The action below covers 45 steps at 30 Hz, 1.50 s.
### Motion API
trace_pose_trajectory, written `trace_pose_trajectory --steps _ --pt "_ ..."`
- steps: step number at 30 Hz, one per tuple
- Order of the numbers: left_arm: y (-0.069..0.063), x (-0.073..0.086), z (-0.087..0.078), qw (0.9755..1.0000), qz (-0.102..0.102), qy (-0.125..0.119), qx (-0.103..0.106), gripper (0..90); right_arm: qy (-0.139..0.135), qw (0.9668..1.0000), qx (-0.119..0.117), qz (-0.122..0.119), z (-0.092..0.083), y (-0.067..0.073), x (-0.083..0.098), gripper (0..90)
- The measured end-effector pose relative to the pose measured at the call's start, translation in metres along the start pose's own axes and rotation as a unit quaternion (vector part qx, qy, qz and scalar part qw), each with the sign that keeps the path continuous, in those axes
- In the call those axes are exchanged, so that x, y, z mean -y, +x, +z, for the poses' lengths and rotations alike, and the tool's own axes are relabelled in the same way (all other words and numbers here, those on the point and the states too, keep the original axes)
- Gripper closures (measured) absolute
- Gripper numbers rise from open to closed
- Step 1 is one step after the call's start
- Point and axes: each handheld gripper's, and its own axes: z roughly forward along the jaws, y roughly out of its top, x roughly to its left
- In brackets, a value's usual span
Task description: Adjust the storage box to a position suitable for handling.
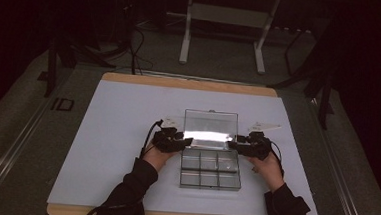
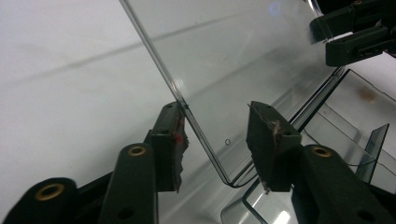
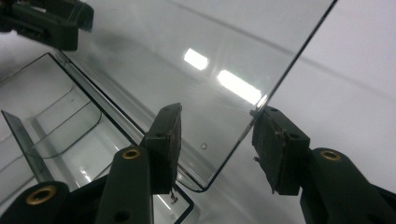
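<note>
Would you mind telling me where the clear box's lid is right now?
In the high view, the lid stands open behind the compartment box at the table's middle, between the left gripper and right gripper.

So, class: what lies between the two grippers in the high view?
The clear box's open lid, at its hinge end, spans the gap between the left gripper and the right gripper; the high view shows it.

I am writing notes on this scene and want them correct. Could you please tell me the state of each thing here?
Box: open, compartments look empty.
Lid: swung up and back, tilted.
Left gripper: open, jaws either side of the lid's corner edge.
Right gripper: open, jaws either side of the lid's other corner edge.
</note>
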Motion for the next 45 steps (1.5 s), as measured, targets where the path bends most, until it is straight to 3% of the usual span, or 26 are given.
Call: trace_pose_trajectory --steps 11,18,23,25,35,39,40,42,45 --pt "0.000 -0.002 0.002 0.9999 -0.001 0.011 -0.012 52.6 0.010 0.9996 -0.008 0.025 0.002 -0.004 0.000 51.1" --pt "0.003 -0.001 0.003 0.9999 -0.006 0.013 -0.004 51.1 0.013 0.9990 -0.010 0.040 0.003 -0.005 0.001 50.5" --pt "0.001 -0.002 0.005 0.9994 -0.002 0.027 -0.019 45.4 0.025 0.9979 -0.013 0.059 0.005 -0.007 0.000 47.2" --pt "-0.001 -0.002 0.007 0.9994 0.007 0.028 -0.020 46.9 0.034 0.9980 -0.012 0.052 0.007 -0.006 0.001 50.0" --pt "0.000 -0.004 0.004 0.9996 -0.001 0.024 -0.016 44.7 0.039 0.9982 -0.002 0.045 0.009 -0.005 -0.002 46.6" --pt "-0.001 -0.006 -0.002 0.9999 -0.003 0.015 -0.001 33.5 0.029 0.9986 -0.012 0.043 0.004 -0.007 -0.004 42.3" --pt "-0.001 -0.006 -0.003 0.9998 -0.002 0.015 0.013 27.9 0.027 0.9988 -0.010 0.040 0.002 -0.007 -0.005 42.2" --pt "-0.002 -0.006 -0.004 0.9997 -0.007 0.012 0.020 18.1 0.024 0.9991 -0.009 0.033 -0.001 -0.007 -0.006 40.8" --pt "-0.004 -0.006 -0.007 0.9999 0.002 0.001 0.014 4.1 0.022 0.9994 -0.010 0.024 -0.005 -0.007 -0.008 40.6"
